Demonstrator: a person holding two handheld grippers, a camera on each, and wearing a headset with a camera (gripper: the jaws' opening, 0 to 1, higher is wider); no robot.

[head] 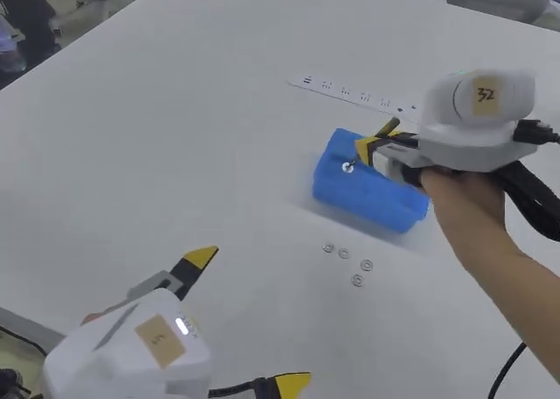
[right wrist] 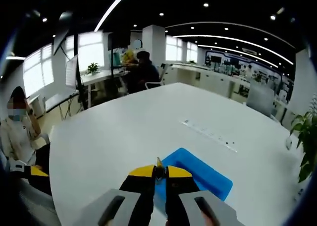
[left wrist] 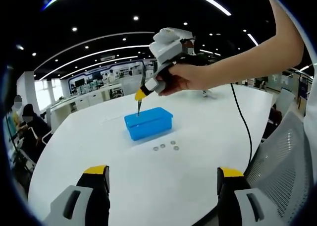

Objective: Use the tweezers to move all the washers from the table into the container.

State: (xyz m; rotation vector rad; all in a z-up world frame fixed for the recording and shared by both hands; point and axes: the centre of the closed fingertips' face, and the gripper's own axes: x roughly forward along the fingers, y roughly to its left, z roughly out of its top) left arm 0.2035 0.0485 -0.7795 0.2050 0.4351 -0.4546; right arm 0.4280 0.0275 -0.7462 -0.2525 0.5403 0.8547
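Right gripper (head: pixel 372 148) clamped on tweezers (head: pixel 353 161). Tip, with what looked like washer (head: pixel 348 167), over left end of blue container (head: pixel 376 198). I judged: lower inside walls, ease squeeze gently. Four washers (head: pixel 347 261) on worktop (head: pixel 175 154), near side of container. Left gripper (head: pixel 248 320) wide apart, idle.

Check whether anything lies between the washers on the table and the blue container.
Nothing visible does. The four washers lie on bare table beside the container, apart from it. The right claw, shut on the tweezers, hangs above the container, not in that gap.
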